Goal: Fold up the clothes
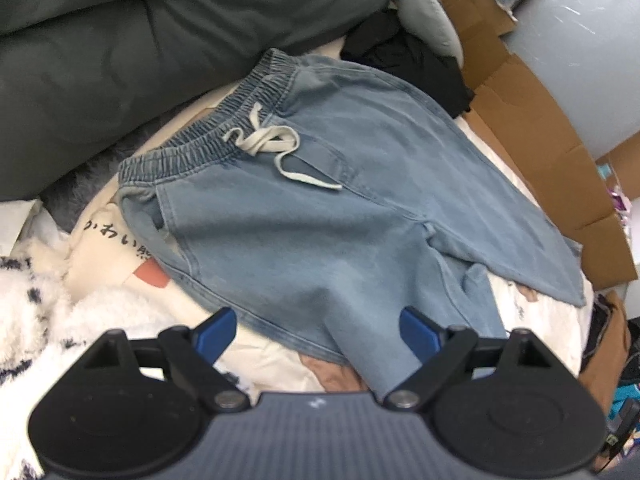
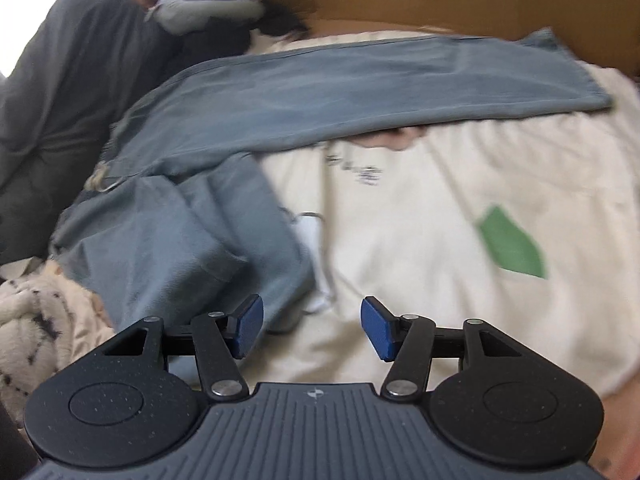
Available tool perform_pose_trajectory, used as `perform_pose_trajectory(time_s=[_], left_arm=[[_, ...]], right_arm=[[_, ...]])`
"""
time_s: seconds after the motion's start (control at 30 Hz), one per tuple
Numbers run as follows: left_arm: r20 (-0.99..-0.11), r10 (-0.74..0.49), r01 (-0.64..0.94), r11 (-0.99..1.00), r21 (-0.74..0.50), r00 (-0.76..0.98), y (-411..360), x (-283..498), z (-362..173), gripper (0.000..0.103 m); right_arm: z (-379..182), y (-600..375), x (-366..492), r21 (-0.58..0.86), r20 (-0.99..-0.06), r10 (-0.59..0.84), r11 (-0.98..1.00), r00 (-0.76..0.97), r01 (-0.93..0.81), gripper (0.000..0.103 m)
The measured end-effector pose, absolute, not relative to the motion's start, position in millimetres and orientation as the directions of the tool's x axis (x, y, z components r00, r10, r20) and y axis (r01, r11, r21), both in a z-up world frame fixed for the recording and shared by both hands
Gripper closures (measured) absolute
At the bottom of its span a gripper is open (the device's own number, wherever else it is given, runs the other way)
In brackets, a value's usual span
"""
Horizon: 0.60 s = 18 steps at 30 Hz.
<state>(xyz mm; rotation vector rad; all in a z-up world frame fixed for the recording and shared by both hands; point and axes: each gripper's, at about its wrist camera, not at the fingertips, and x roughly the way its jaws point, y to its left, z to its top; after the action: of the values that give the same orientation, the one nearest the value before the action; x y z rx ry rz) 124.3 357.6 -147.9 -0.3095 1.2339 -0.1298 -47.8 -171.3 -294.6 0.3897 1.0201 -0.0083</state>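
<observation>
1. On the cream printed cloth [image 1: 120,256] that covers the work surface, a pair of light-blue denim pants [image 1: 320,200] lies spread flat, waistband toward the far left.
2. Elastic waistband [image 1: 224,120]: gathered, running diagonally just beside the dark grey cushion [image 1: 120,60]. A white drawstring [image 1: 276,148] is tied at its centre, with one loose end trailing across the front panel.
3. Legs: the two legs extend toward the lower right. In the right wrist view the far leg [image 2: 400,80] lies straight across the cloth; the near leg [image 2: 180,240] is bunched and creased beside it.
4. Left gripper [image 1: 318,330]: released, blue fingers [image 1: 416,332] spread wide apart. It hovers over the near edge of the pants; the denim passes between the fingers, but contact cannot be determined.
5. Right gripper [image 2: 312,328]: released, blue pads held well apart over the cream cloth, holding nothing. Its left pad [image 2: 248,326] is just beside the hem of the bunched leg.
6. Surroundings: brown cardboard [image 1: 532,136] borders the cloth on the right; a black garment [image 1: 408,60] lies beyond the waistband; a fluffy white blanket with dark marks [image 1: 36,320] lies at the left. A green patch [image 2: 512,244] is printed on the cream cloth.
7. The right wrist view is motion-blurred; fine detail is not readable.
</observation>
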Motion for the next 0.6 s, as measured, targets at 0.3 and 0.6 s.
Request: perform_pose_trajectory(time_s=[0.3, 0.6], left_arm=[[-0.926, -0.229, -0.108, 0.956, -0.272, 0.299, 351, 125, -186, 0.013], [-0.946, -0.208, -0.106, 0.965, -0.24, 0.249, 330, 131, -232, 0.024]], right_arm=[[-332, -157, -3, 0.356, -0.826, 0.256, 0.928, 0.501, 0.112, 0.049], [-355, -158, 20, 0.363, -0.842, 0.267, 0.923, 0.469, 0.126, 0.062]])
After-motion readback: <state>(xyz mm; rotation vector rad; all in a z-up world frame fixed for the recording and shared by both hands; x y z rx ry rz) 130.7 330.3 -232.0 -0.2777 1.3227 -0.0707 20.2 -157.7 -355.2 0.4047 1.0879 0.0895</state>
